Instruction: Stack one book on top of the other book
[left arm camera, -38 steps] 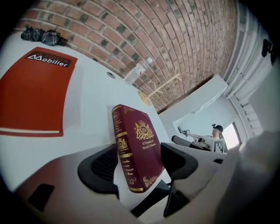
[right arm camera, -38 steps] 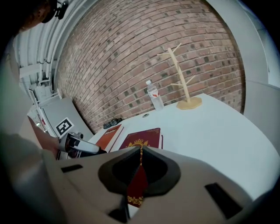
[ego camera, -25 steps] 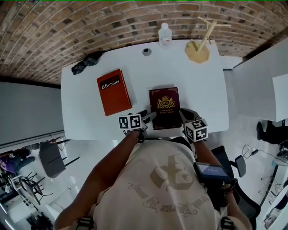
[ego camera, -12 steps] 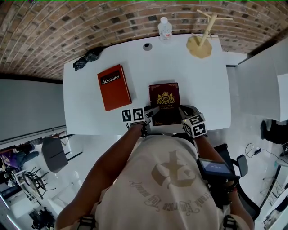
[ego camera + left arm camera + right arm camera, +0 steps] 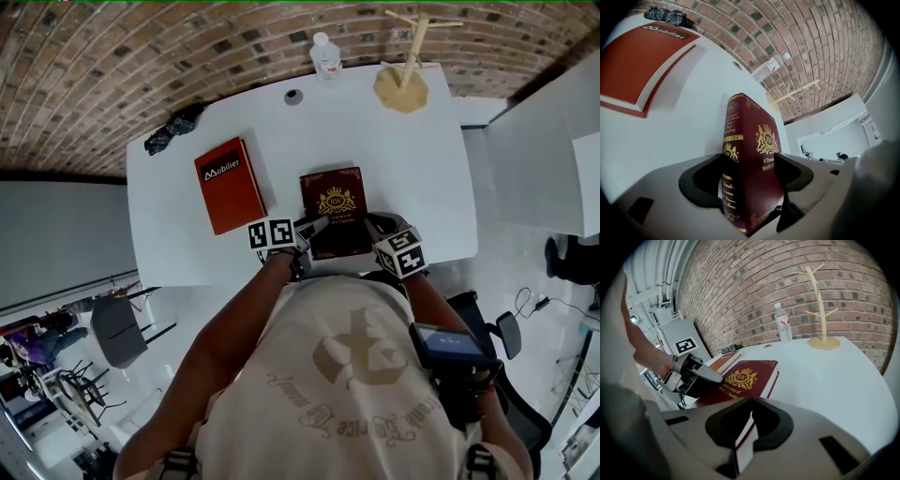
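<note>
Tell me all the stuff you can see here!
maroon book: one, dark red with gold print, middle of the table's near edge.
orange-red book: one, orange-red, flat on the table, left of the maroon book.
water bottle: one, clear, white cap, table's far edge.
wooden branch stand: one, pale wood, right of the bottle.
black bundle: one, black, table's far left corner.
table: one, white, by the brick wall.
person: one, beige shirt, at the near edge.
left gripper: one, grey and black, jaws opening, maroon book between them.
right gripper: one, grey and black, shut on the maroon book's near right corner.
</note>
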Tool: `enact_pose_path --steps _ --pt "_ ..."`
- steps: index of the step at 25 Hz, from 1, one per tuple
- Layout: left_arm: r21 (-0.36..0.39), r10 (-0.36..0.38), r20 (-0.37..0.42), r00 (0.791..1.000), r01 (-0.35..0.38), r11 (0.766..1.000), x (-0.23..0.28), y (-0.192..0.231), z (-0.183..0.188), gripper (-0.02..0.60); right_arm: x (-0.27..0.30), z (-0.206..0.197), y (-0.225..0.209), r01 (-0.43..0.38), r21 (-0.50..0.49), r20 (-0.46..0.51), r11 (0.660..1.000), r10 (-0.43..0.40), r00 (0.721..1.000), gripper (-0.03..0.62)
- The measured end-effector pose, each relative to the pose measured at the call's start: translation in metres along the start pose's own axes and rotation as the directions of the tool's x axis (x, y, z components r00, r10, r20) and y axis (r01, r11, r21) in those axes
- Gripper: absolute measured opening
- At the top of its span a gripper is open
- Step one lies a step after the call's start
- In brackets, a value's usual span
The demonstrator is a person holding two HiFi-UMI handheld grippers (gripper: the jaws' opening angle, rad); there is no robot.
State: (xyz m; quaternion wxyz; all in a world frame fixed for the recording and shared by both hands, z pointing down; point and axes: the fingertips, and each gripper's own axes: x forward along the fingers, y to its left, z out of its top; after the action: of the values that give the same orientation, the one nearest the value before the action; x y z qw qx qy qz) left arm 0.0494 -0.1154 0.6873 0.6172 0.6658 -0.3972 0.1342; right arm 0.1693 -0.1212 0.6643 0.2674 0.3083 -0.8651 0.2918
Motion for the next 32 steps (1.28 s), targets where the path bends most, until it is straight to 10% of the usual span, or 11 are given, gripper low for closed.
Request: enact_pose_path --steps 19,32 --pt "-0.006 -0.244 -0.013 0.97 0.244 0.97 -0.026 -0.077 0.007 0.333 -0.012 -0.009 -0.023 0.068 0.04 -0.004 0.997 -0.068 0.998 0.021" --pt "0.022 -0.2 -0.156 0.967 0.206 0.978 0.011 -0.078 -0.003 0.332 -0.009 -0.007 -0.023 0.058 0.053 0.007 0.997 -0.058 0.998 0.023"
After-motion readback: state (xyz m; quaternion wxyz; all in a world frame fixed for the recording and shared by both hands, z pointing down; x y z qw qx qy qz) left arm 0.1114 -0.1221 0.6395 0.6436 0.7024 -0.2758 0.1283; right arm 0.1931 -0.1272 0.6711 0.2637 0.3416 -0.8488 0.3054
